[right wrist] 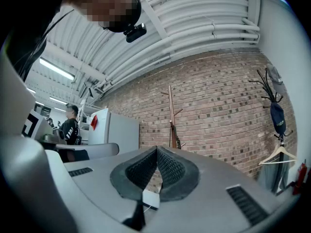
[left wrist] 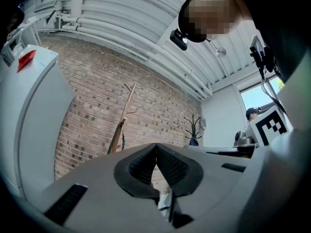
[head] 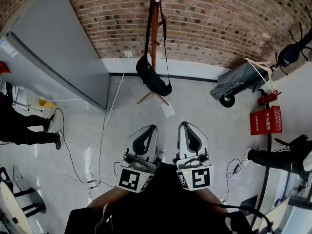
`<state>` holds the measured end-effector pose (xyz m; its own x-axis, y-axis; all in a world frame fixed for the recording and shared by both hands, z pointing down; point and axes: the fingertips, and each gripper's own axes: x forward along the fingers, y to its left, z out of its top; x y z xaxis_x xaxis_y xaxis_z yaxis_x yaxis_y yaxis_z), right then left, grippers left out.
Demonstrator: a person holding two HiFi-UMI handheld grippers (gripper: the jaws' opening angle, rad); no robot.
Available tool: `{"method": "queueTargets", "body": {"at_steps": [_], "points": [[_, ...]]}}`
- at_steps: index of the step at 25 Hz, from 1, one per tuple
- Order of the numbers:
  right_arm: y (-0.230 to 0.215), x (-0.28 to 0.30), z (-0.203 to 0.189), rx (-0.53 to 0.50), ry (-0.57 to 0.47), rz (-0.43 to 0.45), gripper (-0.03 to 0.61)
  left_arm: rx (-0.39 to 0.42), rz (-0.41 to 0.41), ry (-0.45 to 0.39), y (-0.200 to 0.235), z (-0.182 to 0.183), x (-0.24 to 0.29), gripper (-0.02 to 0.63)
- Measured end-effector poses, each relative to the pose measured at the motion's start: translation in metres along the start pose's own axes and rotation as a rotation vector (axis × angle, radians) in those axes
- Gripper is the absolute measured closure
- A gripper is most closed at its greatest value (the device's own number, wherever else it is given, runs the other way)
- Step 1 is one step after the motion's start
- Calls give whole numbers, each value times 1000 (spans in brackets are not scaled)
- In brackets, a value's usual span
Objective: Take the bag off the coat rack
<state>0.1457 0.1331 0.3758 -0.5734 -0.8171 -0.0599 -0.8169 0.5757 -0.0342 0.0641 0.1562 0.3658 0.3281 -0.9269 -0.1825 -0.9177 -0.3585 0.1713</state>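
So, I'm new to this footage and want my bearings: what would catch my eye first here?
The black bag hangs by its strap from the wooden coat rack, top centre against the brick wall. Low in the head view, the left hand-held gripper and right hand-held gripper sit side by side, both shut and empty. A red box stands out at the right.

Left tool [left wrist: 156,146] jaws together, empty; coat rack [left wrist: 125,114] beyond.
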Motion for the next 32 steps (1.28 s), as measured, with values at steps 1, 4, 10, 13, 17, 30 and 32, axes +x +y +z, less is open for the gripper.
{"method": "queueTargets", "body": {"at_steps": [1, 4, 10, 13, 17, 30, 32], "points": [[-1, 0, 0, 1, -2, -2, 560, 0, -2, -2, -1, 0, 1, 597], [-2, -2, 0, -1, -7, -4, 560, 0, -5, -2, -3, -1, 1, 595], [4, -5, 1, 7, -9, 31, 560, 0, 0, -4, -4, 0, 0, 595], [4, -9, -1, 12, -3, 36, 560, -2, 3, -4, -6, 0, -4, 597], [3, -14, -3, 20, 5, 42, 560, -1, 10, -3, -10, -1, -9, 597], [3, -36, 4, 1, -36, 68, 560, 19, 60, -39, -23, 0, -19, 597], [0, -39, 4, 8, -40, 64, 560, 25, 54, -34, -28, -2, -20, 597]]}}
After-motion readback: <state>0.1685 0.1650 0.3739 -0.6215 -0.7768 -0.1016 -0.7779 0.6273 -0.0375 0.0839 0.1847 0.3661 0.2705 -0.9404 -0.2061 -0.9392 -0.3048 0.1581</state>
